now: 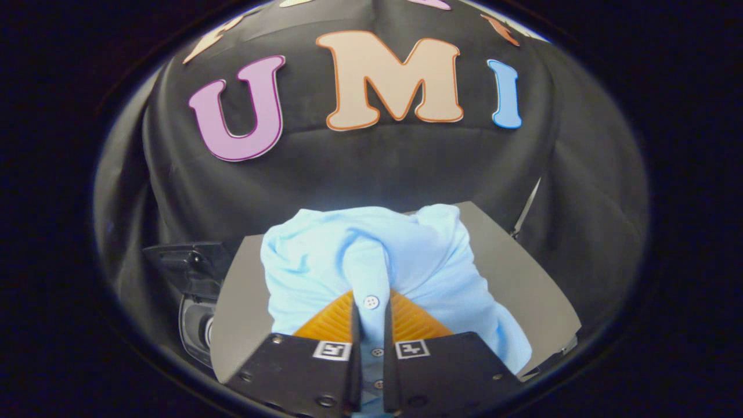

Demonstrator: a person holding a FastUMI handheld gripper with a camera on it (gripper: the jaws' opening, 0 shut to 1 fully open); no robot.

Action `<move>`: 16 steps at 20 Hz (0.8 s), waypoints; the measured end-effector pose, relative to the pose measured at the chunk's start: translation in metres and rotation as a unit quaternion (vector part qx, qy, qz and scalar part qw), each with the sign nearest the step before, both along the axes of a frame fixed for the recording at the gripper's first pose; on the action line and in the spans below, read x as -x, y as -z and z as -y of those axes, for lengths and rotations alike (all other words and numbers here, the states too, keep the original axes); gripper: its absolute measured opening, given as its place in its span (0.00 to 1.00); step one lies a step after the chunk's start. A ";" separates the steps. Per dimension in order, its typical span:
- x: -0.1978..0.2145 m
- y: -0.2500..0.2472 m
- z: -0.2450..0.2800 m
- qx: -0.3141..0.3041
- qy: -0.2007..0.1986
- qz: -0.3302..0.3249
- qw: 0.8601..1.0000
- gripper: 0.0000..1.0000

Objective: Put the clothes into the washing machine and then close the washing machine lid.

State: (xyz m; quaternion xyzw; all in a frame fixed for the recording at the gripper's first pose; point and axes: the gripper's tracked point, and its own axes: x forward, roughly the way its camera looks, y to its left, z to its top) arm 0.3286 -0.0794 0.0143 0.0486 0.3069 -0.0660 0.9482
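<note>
At the lower left of the frame sits the dark washing machine point(194, 290), partly hidden behind a grey table point(522, 278). In the centre, a light blue shirt point(325, 261) hangs bunched from the gripper point(371, 316), whose two fingers are pinched closed on its buttoned strip. The gripper points level and forward. The loose cloth could snag on the table edge and slip free.

Recording booth, not a home: black cloth wall point(371, 168) draped behind a small grey table point(511, 273).
</note>
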 end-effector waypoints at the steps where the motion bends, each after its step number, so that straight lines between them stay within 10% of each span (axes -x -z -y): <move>1: -0.001 -0.003 0.000 0.001 -0.006 0.011 1.000 0.12; 16: 0.070 -0.105 -0.146 -0.024 -0.055 0.110 0.992 0.07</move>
